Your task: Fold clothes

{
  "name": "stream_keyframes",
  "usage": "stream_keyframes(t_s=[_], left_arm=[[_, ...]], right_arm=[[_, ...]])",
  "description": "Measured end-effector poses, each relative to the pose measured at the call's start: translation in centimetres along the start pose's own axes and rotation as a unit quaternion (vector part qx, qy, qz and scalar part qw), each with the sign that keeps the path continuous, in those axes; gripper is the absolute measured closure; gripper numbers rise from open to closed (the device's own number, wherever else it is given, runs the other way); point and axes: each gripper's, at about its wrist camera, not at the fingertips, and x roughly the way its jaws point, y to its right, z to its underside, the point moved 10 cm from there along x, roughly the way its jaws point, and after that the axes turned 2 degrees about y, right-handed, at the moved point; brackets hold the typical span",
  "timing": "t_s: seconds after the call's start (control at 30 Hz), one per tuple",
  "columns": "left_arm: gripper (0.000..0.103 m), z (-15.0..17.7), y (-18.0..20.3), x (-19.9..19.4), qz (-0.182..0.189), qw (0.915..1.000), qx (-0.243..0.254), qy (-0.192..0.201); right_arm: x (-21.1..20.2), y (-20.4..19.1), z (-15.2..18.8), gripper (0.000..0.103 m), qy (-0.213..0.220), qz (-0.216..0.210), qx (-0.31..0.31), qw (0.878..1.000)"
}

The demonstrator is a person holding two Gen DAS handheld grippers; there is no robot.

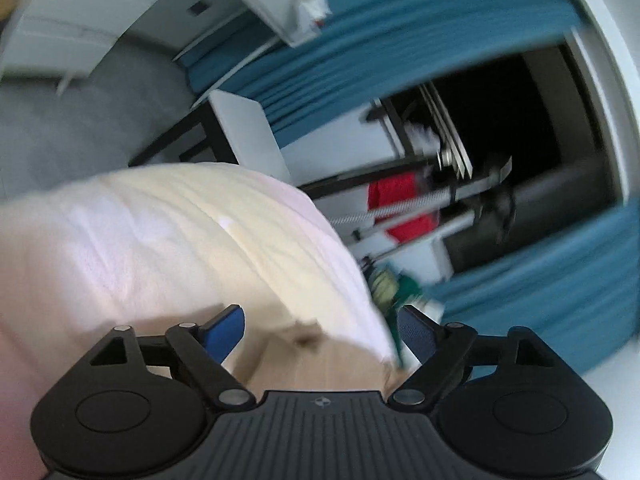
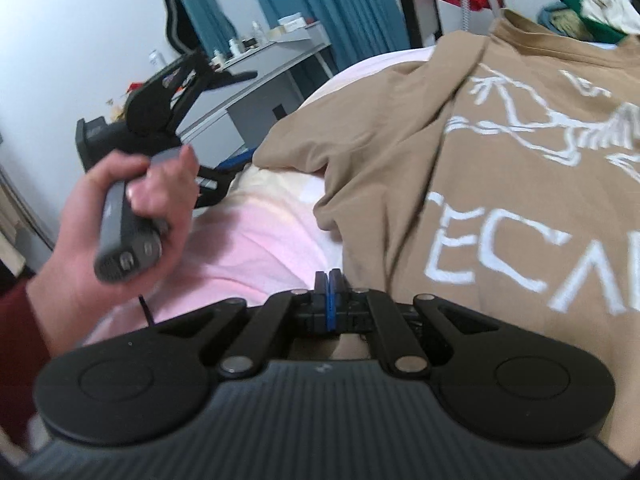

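A tan T-shirt (image 2: 460,168) with a white printed design lies spread on the pink and cream bed cover (image 2: 256,240). My right gripper (image 2: 329,280) is shut, its blue pads pressed together at the shirt's near edge; whether cloth is pinched between them cannot be told. My left gripper (image 1: 320,330) is open and empty, tilted, above the bed cover (image 1: 168,232) with a patch of the tan shirt (image 1: 316,356) between its fingers. The left gripper also shows in the right wrist view (image 2: 160,100), held up in a hand (image 2: 100,220) at the left of the bed.
Blue curtains (image 1: 400,32) and a white wall lie beyond the bed. A clothes rack with a red garment (image 1: 404,208) stands behind it. A grey desk (image 2: 280,60) with small items and a dark chair (image 2: 192,20) stand at the left. A pile of clothes (image 2: 592,4) sits at the far right.
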Motion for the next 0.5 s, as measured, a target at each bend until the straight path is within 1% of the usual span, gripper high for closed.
stream_keyframes(t_s=[0.07, 0.17, 0.23, 0.3, 0.33, 0.37, 0.4, 0.43, 0.47, 0.5], left_arm=[[0.016, 0.9, 2.1, -0.9, -0.02, 0.9975, 0.066, -0.01], [0.014, 3.0, 5.6, -3.1, -0.035, 0.9869, 0.156, -0.017], [0.013, 4.5, 7.9, -4.9, -0.041, 0.9775, 0.206, -0.017], [0.011, 6.5, 10.0, -6.6, -0.038, 0.9722, 0.23, -0.023], [0.011, 7.6, 11.1, -7.4, -0.037, 0.9694, 0.241, -0.027], [0.008, 9.1, 11.3, -7.8, -0.035, 0.9677, 0.247, -0.035], [0.006, 10.7, 11.6, -8.2, -0.034, 0.9659, 0.253, -0.044], [0.005, 12.2, 11.9, -8.7, -0.032, 0.964, 0.259, -0.053], [0.005, 13.7, 12.2, -9.1, -0.031, 0.962, 0.264, -0.061], [0.005, 15.3, 12.4, -9.5, -0.03, 0.9599, 0.27, -0.07]], right_arm=[[-2.3, 0.1, -0.5, 0.099, 0.006, 0.007, -0.006, 1.0], [-6.7, 1.1, -1.7, 0.098, 0.026, 0.029, -0.019, 0.999], [-10.1, 2.6, -2.9, 0.098, 0.044, 0.055, -0.015, 0.997], [-13.6, 5.1, -4.4, 0.097, 0.066, 0.095, -0.002, 0.993], [-15.4, 7.2, -5.1, 0.097, 0.078, 0.124, 0.017, 0.989], [-17.0, 9.7, -5.6, 0.096, 0.087, 0.154, 0.049, 0.983], [-18.7, 12.2, -6.0, 0.092, 0.096, 0.184, 0.082, 0.975], [-20.4, 14.7, -6.4, 0.088, 0.104, 0.214, 0.114, 0.965], [-22.0, 17.3, -6.5, 0.075, 0.113, 0.234, 0.153, 0.953], [-23.3, 19.9, -6.2, 0.064, 0.122, 0.241, 0.203, 0.941]])
